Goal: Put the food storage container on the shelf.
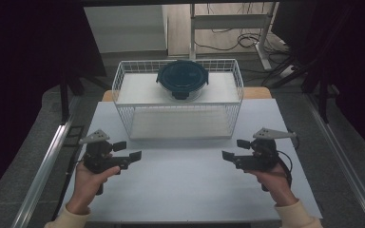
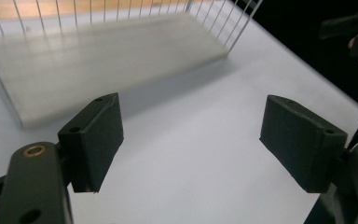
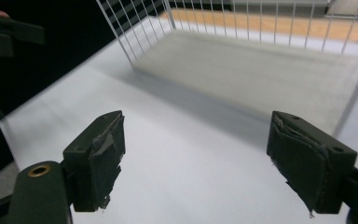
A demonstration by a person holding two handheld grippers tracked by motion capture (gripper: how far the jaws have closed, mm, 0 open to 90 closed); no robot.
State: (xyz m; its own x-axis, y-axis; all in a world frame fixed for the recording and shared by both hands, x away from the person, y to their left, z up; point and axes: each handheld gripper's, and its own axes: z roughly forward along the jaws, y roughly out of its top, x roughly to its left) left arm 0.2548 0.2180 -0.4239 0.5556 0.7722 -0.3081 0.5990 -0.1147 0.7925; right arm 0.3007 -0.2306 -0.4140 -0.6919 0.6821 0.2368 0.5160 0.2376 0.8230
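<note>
Fingers (image 2: 303, 140) of left gripper (image 1: 125, 152) spread wide, nothing between; right gripper (image 1: 235, 149) likewise parted, empty. Round lidded container (image 1: 182, 79) sits on top shelf of wire rack (image 1: 123, 102), far centre, well apart from both. I'd raise both level, approach container from left and right sides, close evenly below lid rim.

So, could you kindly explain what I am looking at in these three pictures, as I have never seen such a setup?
Gladly. A person sits at a white table and holds a hand tool with two black jaws in each hand: the left gripper and the right gripper. The high view looks down from above. The other two come from cameras riding on each gripper, looking along its jaws. On the table stands a white wire rack, with a round lidded container on its upper shelf. Both grippers are open and hold nothing.
</note>
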